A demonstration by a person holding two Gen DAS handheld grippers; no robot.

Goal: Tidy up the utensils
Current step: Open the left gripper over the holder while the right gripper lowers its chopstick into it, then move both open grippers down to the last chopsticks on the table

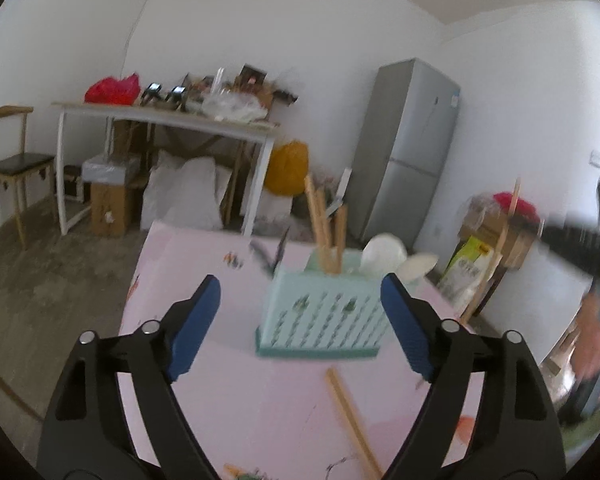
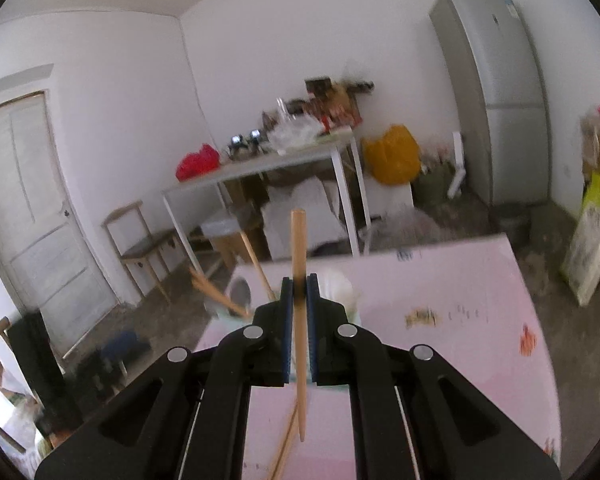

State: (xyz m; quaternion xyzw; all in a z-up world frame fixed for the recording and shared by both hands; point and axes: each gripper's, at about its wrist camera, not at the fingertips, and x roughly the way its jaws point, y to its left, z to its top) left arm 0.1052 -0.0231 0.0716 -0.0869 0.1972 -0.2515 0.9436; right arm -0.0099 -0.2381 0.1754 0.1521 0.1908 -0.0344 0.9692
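Step in hand: sorting loose chopsticks into the utensil caddy. One is in my right grip; at least one more lies on the table

Right gripper (image 2: pixel 300 280): blue pads together, clamped on a single wooden chopstick (image 2: pixel 299 240). It stands nearly upright between them, blunt end toward 12 o'clock, tapered tip hanging toward 6 o'clock over the pink tabletop (image 2: pixel 440 360). Grip looks to sit about mid-length, so the stick should not swing much. A second stick runs off the bottom of this view at about 6 o'clock, lying on the table

Left gripper (image 1: pixel 300 312): jaws spread wide, nothing between the pads. In its view the mint-green slotted caddy (image 1: pixel 320 316) sits dead centre between the fingers, standing upright on the table and not touched by either pad that I can see. Several wooden chopsticks (image 1: pixel 324 228) already lean out of its top toward 12 o'clock; white ladle or spoon bowls (image 1: pixel 384 254) show at its 1 o'clock. Another loose chopstick (image 1: pixel 352 424) lies on the table at 6 o'clock of the caddy

Person's hand (image 1: pixel 592 332), blurred, at 3 o'clock in the left view

Judgement on next move:
- bring the held stick over the caddy's chopstick compartment, tip down, and release once the tip is inside the rim
- the left, open and lined up on the caddy, could steady the caddy or take the loose stick; which, I cannot tell
- risk: the leaning sticks crowd the opening, so the incoming tip may catch on them
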